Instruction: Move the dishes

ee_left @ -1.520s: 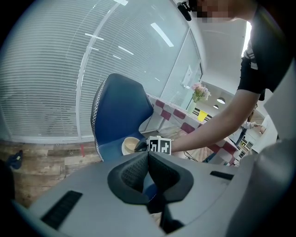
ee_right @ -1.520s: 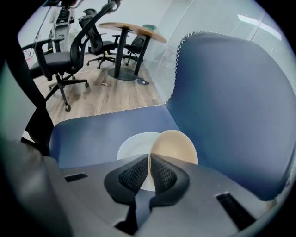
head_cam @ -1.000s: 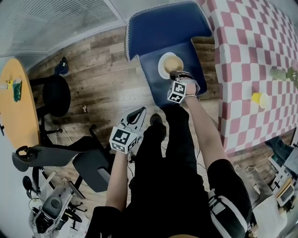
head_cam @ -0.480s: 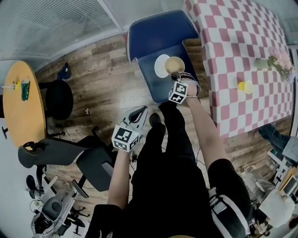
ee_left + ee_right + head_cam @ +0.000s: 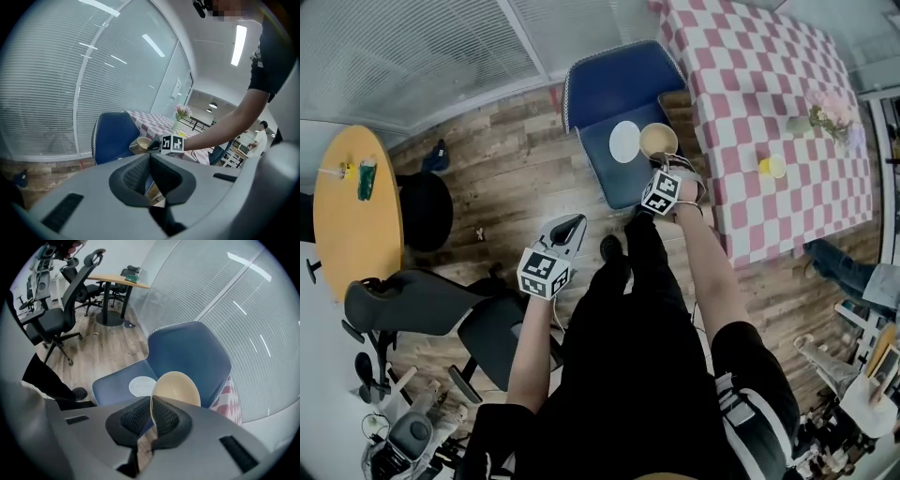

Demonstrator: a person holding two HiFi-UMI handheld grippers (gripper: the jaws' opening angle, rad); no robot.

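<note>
Gripping rim of beige bowl (image 5: 177, 387) in right gripper (image 5: 151, 416), three o'clock of white plate (image 5: 624, 142). Holding left gripper (image 5: 150, 168) closed, empty.

one bowl (image 5: 657, 141), one plate (image 5: 624, 142), one blue chair (image 5: 619, 89)
</note>
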